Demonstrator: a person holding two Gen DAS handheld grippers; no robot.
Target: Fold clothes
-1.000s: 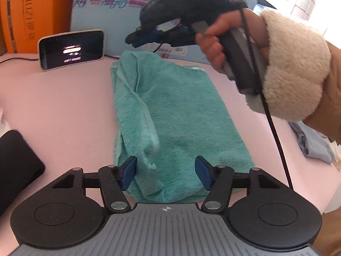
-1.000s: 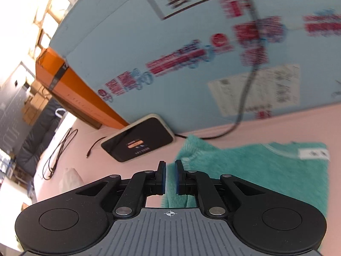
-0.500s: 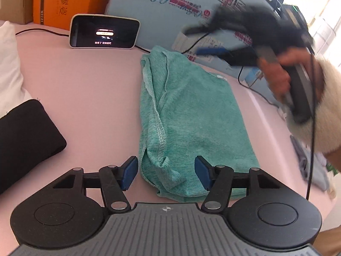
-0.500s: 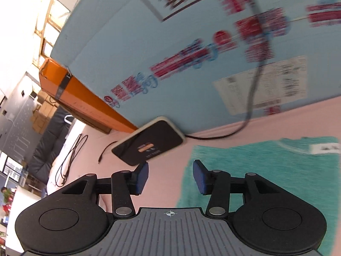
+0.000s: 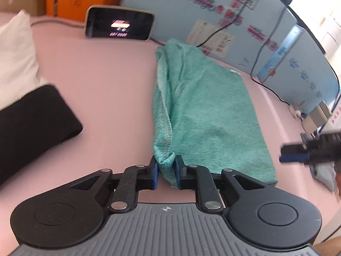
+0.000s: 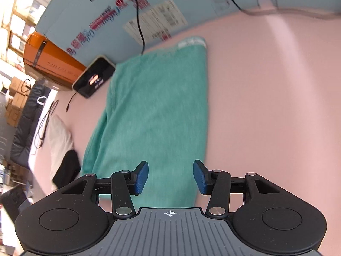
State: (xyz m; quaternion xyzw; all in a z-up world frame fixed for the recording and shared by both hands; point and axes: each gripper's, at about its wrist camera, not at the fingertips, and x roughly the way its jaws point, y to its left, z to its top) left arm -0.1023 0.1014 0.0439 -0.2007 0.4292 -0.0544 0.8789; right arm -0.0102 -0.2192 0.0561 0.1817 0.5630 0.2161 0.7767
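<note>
Left wrist view, garment: the teal knit garment [image 5: 204,115] lies as a long folded strip on the pink surface [image 5: 102,89], running from the near edge away toward the blue board [image 5: 266,21] at the back.
Left wrist view, left gripper [image 5: 166,171]: its fingers have just been closing and now pinch the near left corner of the garment, where the stitched hem bunches up between the blue pads; half a second ago the corner merely lay between fingers held wide.
Left wrist view, right gripper [image 5: 294,153]: now low at the right edge beside the garment's near right end; a second ago it hovered over the far end.
Left wrist view, surroundings: a black folded cloth [image 5: 32,123] and a white cloth [image 5: 15,59] sit well apart on the left, and a small display [image 5: 119,24] stands at the back.

Right wrist view, right gripper [image 6: 170,178]: fingers have just been opening and stand apart over the near right end of the garment [image 6: 153,111], pressing on nothing; a second ago they were shut.
Right wrist view, travel: the view now looks down the strip's full length instead of onto the board and far hem.

Meaning for the task: one near corner is secured and the other looks about to be taken, probably to carry the near end over toward the far end.
</note>
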